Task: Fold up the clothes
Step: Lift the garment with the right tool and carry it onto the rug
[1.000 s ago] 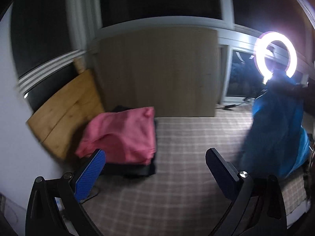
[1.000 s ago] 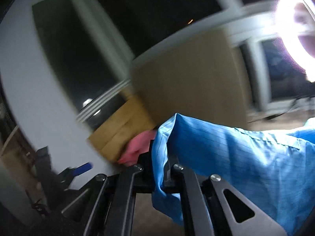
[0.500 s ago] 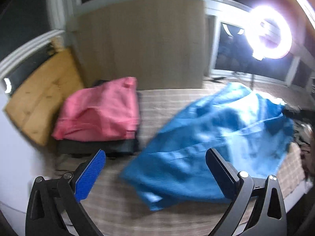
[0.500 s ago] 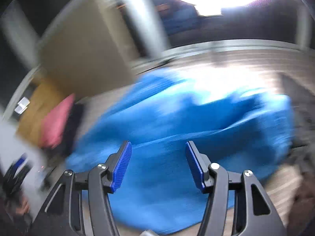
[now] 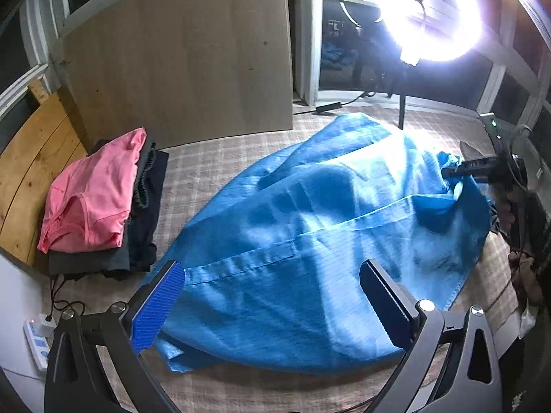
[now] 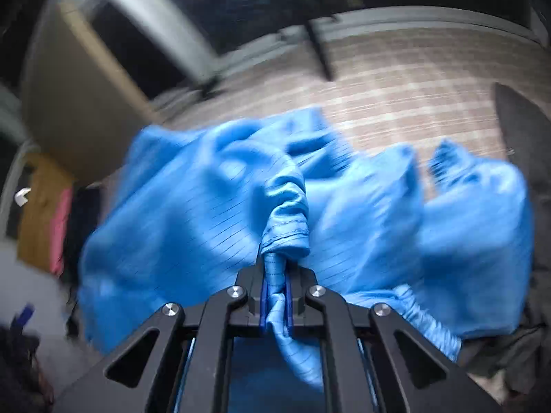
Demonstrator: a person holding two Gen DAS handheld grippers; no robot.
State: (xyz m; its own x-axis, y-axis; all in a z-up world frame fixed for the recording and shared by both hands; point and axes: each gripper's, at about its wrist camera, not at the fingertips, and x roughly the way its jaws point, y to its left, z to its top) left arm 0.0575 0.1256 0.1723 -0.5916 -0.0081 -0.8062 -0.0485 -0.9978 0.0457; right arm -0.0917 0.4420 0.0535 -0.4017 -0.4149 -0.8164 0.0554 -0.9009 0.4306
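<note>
A blue garment lies spread and rumpled over the middle of a checked cloth-covered surface, reaching from near the front edge back toward the far right corner. Its hem faces the front edge; one corner is turned under at the front left.

The left gripper hovers over the near part of the garment with its fingers spread wide and nothing between them. The blue ribbed pad of its left finger stands over the garment's left edge (contact with the fabric cannot be judged).

The right gripper has its fingers pressed together on a bunched fold of the blue garment, which rises in a twisted ridge just ahead of the tips. The right wrist view is blurred, so finer detail is uncertain. In the left wrist view this gripper shows at the garment's far right edge.

At the left edge of the surface sits a stack of folded clothes: a pink top resting on dark garments, well apart from both grippers. A bright ring light stands beyond the far edge, and a power strip lies below the front left corner.
</note>
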